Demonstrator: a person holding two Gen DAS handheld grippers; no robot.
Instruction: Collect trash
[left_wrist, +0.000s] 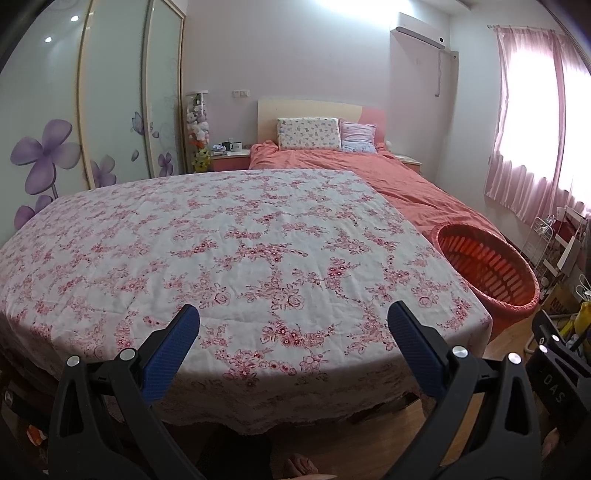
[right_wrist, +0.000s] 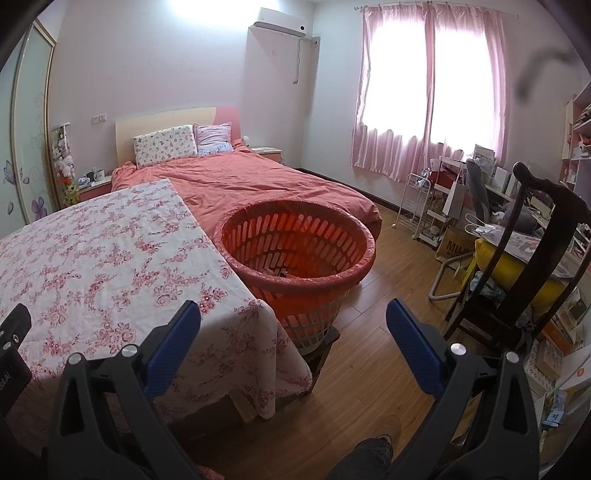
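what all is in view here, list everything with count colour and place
table: 1, white cloth with pink flowers, front centre
basket: 1, orange with red liner, at table's right edge; something lies inside, unclear
bed: 1, coral cover, behind table
pillows: 2, floral and striped, at headboard
curtains: pink, on window
chair: 1, dark wood, far right
left gripper: black, blue pads, open, empty
right gripper: same, open, empty

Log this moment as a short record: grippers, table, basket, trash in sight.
left gripper: open, empty, above the table's near edge
right gripper: open, empty, facing the basket
table: floral cloth, no trash visible on it
basket: orange, lined with a bag, beside the table's right edge
basket contents: a few small items at the bottom, unclear
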